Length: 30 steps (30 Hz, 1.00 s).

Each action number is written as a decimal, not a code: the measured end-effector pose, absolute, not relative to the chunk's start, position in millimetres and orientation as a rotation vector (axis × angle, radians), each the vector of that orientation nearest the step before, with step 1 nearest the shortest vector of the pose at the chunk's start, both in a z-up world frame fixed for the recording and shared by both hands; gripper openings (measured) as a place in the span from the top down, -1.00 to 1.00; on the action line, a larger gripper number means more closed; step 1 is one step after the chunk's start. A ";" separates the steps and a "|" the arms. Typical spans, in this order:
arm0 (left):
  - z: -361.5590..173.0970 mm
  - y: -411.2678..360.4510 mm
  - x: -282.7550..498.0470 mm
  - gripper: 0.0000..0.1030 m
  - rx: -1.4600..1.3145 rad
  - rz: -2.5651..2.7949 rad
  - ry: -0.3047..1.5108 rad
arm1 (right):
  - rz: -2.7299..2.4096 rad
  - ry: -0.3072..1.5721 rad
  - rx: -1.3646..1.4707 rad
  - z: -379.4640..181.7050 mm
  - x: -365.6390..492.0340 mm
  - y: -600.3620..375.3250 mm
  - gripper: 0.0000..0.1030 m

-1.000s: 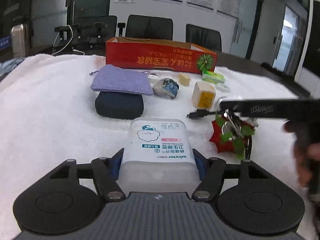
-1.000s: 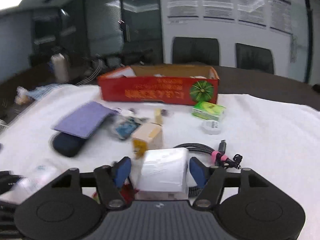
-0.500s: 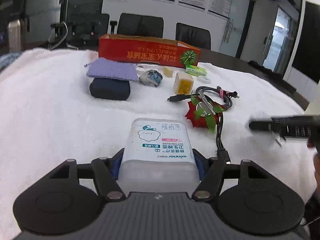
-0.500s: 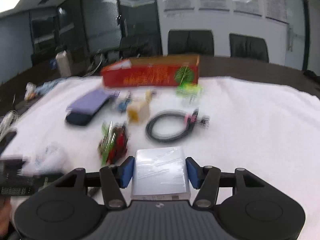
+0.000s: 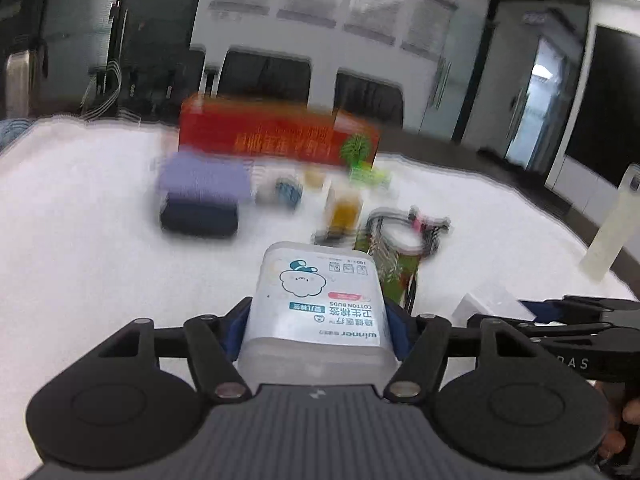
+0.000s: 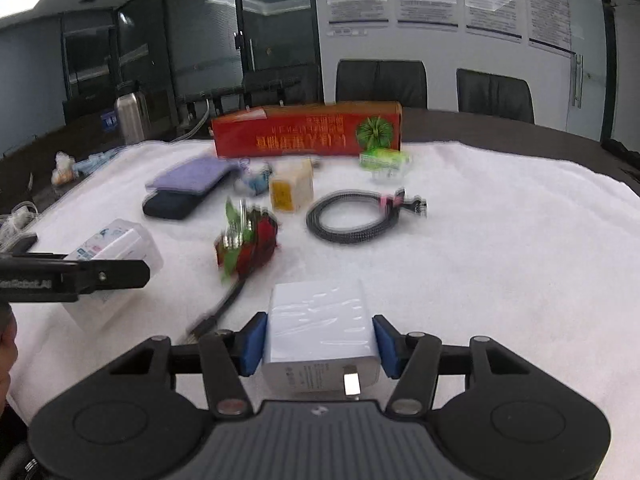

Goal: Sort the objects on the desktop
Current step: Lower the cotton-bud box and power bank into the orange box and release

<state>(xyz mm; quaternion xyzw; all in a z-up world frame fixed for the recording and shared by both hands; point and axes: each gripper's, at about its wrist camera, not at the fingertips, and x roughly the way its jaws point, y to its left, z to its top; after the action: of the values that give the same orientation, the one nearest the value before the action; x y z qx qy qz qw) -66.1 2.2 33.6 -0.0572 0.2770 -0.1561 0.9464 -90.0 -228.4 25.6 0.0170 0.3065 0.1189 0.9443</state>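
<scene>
In the left wrist view the left gripper point(image 5: 318, 320) is clamping a translucent cotton bud box point(image 5: 316, 304) between its blue pads, the label with the cartoon cloud facing up at the lower centre of the frame. Beyond it the scene is smearing with motion blur: a red carton point(image 5: 276, 136) is sitting at the upper centre on the white towel point(image 5: 80, 240), a purple pouch point(image 5: 202, 178) is lying over a dark navy case point(image 5: 198, 218) to the left of centre, and a coiled black cable point(image 5: 404, 228) is lying just right of centre near a small yellow-faced box point(image 5: 344, 208). At the lower right edge the right gripper point(image 5: 560, 320) is poking in with a white block at its tip. In the right wrist view the right gripper point(image 6: 320, 340) is squeezing a white power adapter point(image 6: 320, 328) between its blue pads at the lower centre, one metal prong pointing back toward the camera. At the middle left the left gripper point(image 6: 72, 276) is showing side-on, the cotton bud box point(image 6: 116, 244) sitting in its grip above the towel point(image 6: 500, 260). A red and green ornament point(image 6: 248, 240) is lying left of centre, the cable point(image 6: 352, 220) coiling just to its right, the yellow-faced box point(image 6: 290, 190) behind both. The purple pouch point(image 6: 192, 176) is overlapping the navy case point(image 6: 170, 206) further left, a green packet point(image 6: 384, 159) is resting in front of the red carton point(image 6: 308, 134) at the upper centre, and a steel bottle point(image 6: 130, 114) is standing off the towel at the upper left.
</scene>
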 end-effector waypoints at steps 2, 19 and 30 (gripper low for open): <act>55.4 5.6 -55.0 -0.30 -0.110 -0.326 0.500 | 0.276 0.579 0.067 46.9 -77.8 -237.3 -0.06; 126.7 -27.8 318.7 -0.32 -0.033 -0.124 0.625 | 0.224 0.670 0.157 143.4 311.8 -193.9 -0.06; 45.6 11.4 434.7 -0.32 -0.234 -0.072 0.920 | 0.176 0.896 0.105 70.3 446.7 -162.4 -0.06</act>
<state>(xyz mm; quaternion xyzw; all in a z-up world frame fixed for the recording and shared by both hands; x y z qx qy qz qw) 434.7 11.4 45.6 -0.1124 0.4428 -0.0348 0.8889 446.7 -162.4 70.3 0.0507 0.4325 0.0848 0.8962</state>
